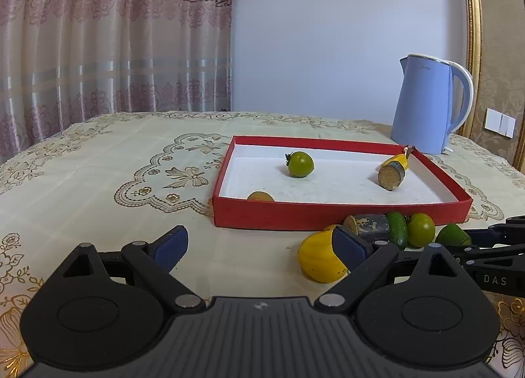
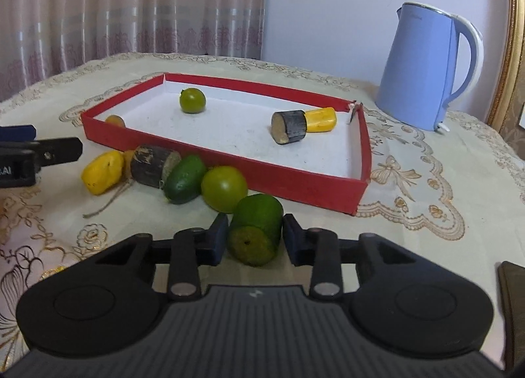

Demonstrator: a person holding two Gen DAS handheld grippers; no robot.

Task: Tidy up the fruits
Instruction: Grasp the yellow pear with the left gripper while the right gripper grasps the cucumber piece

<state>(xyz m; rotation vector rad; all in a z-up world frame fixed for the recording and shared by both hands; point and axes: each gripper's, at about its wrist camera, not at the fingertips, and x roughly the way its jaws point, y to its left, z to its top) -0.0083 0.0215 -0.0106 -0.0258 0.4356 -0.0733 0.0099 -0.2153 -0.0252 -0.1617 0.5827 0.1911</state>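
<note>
Fruit lies in a row on the counter (image 2: 410,200) before the red tray (image 2: 229,161): a yellow piece (image 2: 101,172), a dark stub (image 2: 152,164), a cucumber (image 2: 183,179), a green tomato (image 2: 224,188). My right claw (image 2: 254,240) is clenched on a cut green piece (image 2: 257,230), which rests on the cloth. My left claw (image 1: 259,248) is released, its right pad just beside the yellow piece. In the tray lie another tomato (image 2: 192,100), a dark-and-yellow stub (image 2: 303,125) and an orange piece (image 2: 115,121).
</note>
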